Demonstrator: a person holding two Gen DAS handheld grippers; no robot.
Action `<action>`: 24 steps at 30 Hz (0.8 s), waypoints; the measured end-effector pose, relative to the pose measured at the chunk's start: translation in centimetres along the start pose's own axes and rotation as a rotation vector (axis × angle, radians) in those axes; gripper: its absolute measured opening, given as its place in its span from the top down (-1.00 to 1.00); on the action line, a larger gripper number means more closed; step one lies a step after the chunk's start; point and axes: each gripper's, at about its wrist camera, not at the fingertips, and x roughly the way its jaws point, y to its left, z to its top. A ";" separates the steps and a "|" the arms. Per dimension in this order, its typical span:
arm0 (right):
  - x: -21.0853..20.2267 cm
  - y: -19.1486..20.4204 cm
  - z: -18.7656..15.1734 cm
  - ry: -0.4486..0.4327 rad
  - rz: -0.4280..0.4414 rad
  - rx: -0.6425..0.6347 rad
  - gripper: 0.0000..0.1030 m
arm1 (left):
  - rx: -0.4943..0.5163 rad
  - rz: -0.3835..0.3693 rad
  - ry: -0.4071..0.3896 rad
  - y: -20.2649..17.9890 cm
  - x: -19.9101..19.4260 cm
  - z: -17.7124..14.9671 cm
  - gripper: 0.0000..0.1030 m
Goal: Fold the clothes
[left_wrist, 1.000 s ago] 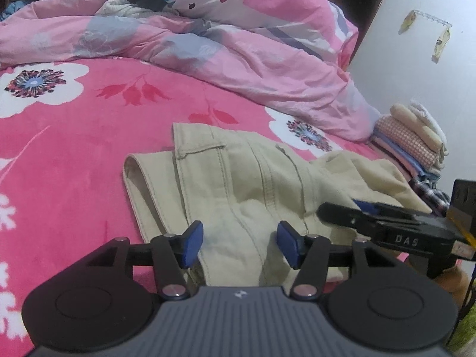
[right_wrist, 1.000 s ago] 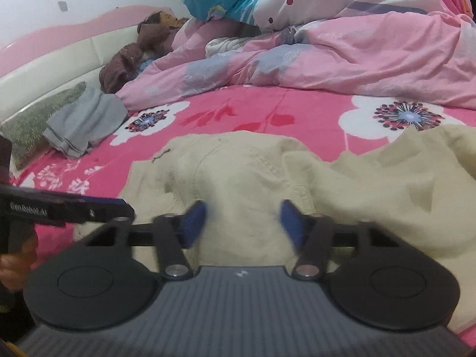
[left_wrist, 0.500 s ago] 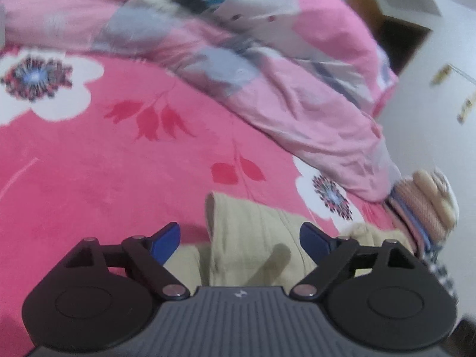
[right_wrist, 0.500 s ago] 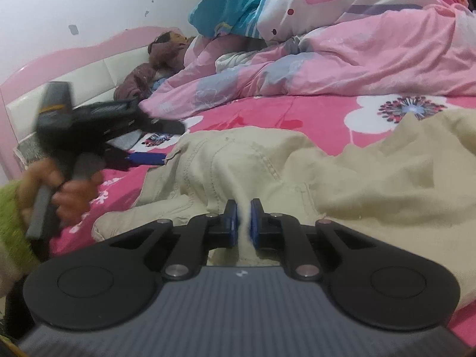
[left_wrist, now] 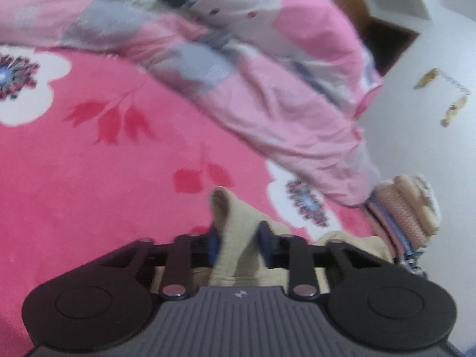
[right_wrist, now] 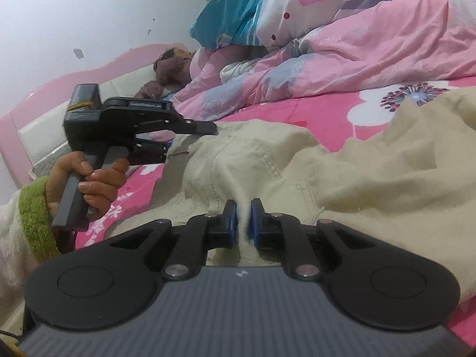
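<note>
pink bed (left_wrist: 89, 178): l fingers (left_wrist: 238, 245) closing on beige trousers (right_wrist: 372, 178), r fingers (right_wrist: 244, 223) easing open, cloth between

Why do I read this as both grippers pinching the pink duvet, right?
Not the duvet. Both grippers pinch the beige trousers: each wrist view shows beige cloth between its jaws, left gripper closing, right gripper easing open.

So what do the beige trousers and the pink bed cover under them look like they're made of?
Beige trousers: a woven, cotton-like twill with a matte finish; the signs are the raised double stitching along the seams and pocket edge and the stiff creases. Pink bed cover: looks like a plush fleece, since its surface is soft and fuzzy with a printed flower pattern and no visible weave. Blur leaves both uncertain.
</note>
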 end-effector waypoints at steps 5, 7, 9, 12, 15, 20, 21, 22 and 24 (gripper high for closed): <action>-1.3 -0.4 0.0 -0.034 0.011 0.058 0.72 | 0.130 -0.047 -0.031 -3.6 -2.4 -1.1 0.85; -2.4 -0.6 -0.2 -0.054 0.010 0.098 0.71 | 0.182 -0.068 -0.038 -5.0 -3.5 -2.2 0.86; -3.9 -1.1 -0.3 -0.084 0.001 0.145 0.70 | 0.226 -0.112 -0.042 -6.2 -4.8 -3.3 0.86; -6.4 -2.1 -0.6 -0.130 -0.015 0.224 0.68 | 0.312 -0.192 -0.050 -8.1 -7.2 -5.5 0.86; -9.0 -3.2 -0.9 -0.169 -0.047 0.290 0.65 | 0.371 -0.294 -0.042 -9.2 -9.8 -8.1 0.86; -12.1 -4.1 -1.3 -0.206 -0.047 0.410 0.55 | 0.437 -0.378 0.055 -10.0 -12.2 -13.2 0.86; -12.5 -3.8 -1.4 -0.211 -0.040 0.423 0.47 | 0.440 -0.386 0.080 -9.9 -12.4 -14.2 0.86; -13.0 -3.6 -1.5 -0.215 -0.032 0.436 0.42 | 0.439 -0.395 0.106 -9.8 -12.4 -15.2 0.86; -13.7 -3.1 -1.7 -0.214 -0.009 0.466 0.10 | 0.448 -0.404 0.154 -9.6 -12.4 -17.0 0.86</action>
